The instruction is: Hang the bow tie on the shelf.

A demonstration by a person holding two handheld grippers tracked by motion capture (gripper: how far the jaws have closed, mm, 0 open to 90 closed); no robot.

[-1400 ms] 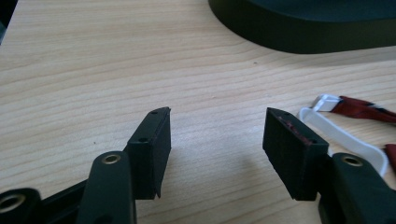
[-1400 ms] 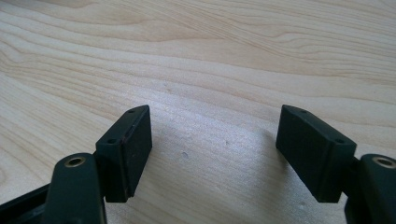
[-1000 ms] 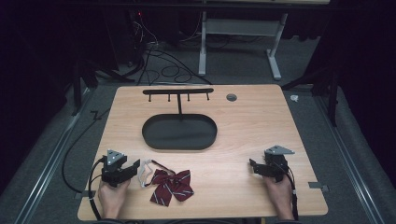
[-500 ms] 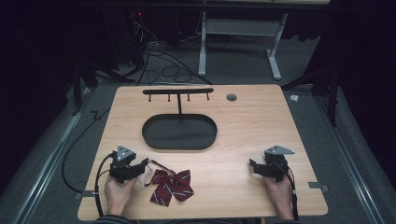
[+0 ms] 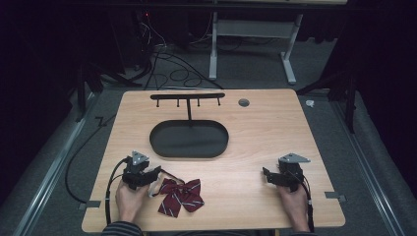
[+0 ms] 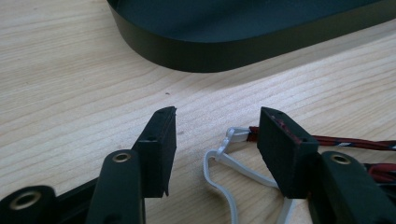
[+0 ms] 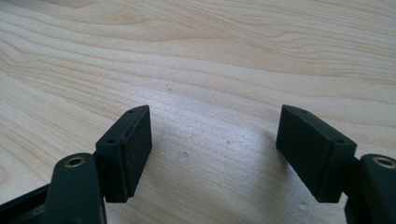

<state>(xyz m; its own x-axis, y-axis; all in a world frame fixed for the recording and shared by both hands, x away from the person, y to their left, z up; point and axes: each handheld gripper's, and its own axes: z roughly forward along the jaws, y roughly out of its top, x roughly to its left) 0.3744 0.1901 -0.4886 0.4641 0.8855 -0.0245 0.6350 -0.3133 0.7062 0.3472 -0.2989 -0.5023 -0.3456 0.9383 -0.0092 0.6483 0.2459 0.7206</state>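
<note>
your left gripper (image 6: 217, 140) was closing around the white elastic strap (image 6: 224, 161) of the maroon striped bow tie (image 5: 181, 196), not yet pinching it. your right gripper (image 7: 215, 154) stood released over the bare wooden counter (image 7: 210, 56).

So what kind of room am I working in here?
Probably a lab or recording workspace, not a home: a bare wooden table on grey carpet, loose cables on the floor behind it, and a white desk frame in the dark.

wood table (image 5: 255, 147): bow tie (image 5: 181, 195), tray (image 5: 189, 139)
</note>
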